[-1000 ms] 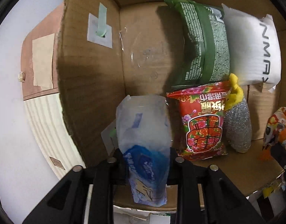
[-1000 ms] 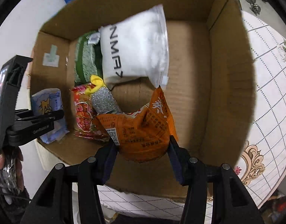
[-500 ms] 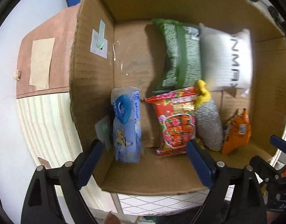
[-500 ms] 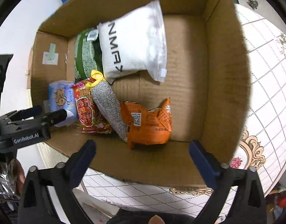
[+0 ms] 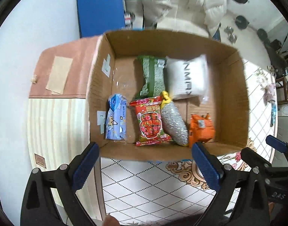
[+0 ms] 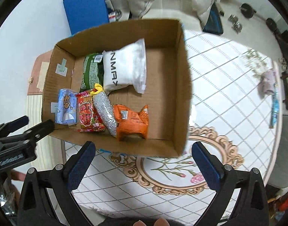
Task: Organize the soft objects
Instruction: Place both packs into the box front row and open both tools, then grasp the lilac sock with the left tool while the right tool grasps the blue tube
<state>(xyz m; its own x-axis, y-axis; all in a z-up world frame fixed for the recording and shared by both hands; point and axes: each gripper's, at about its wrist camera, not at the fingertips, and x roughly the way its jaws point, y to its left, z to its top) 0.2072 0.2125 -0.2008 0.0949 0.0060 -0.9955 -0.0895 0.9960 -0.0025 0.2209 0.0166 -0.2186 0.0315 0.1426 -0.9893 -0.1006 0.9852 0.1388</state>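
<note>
Left wrist view first: my left tongs [image 5: 144, 166] hang at the bottom of the frame, their blue pads [image 5: 85, 166] wide apart and opening the last bit, with nothing between them but the near wall of the cardboard box [image 5: 159, 152] and the patterned counter [image 5: 144, 188] below it. Inside the box the blue tissue pack [image 5: 116, 119] lies at lower left against the wall, the red snack bag [image 5: 150, 121] just beside it, then the silver scrubber [image 5: 174, 124] and the orange packet [image 5: 201, 128] to the right; the green bag [image 5: 152, 75] and white pouch [image 5: 189, 77] sit in the upper row. The step looks to me like clearing away from the box, so I would keep both tongs well above its rim and look for whatever soft thing is left. Right wrist view: my right tongs [image 6: 144, 166] are spread fully, empty, over the near wall of the box and the counter's floral cloth [image 6: 228, 113]. The orange packet stands crumpled at frame centre, touching the scrubber. The box's right half is bare, so there is room. My left tongs intrude at lower left of this frame, near enough that I judge the two could knock together. Blurred clutter lies at the counter's far right edge; I cannot tell what it is.
</note>
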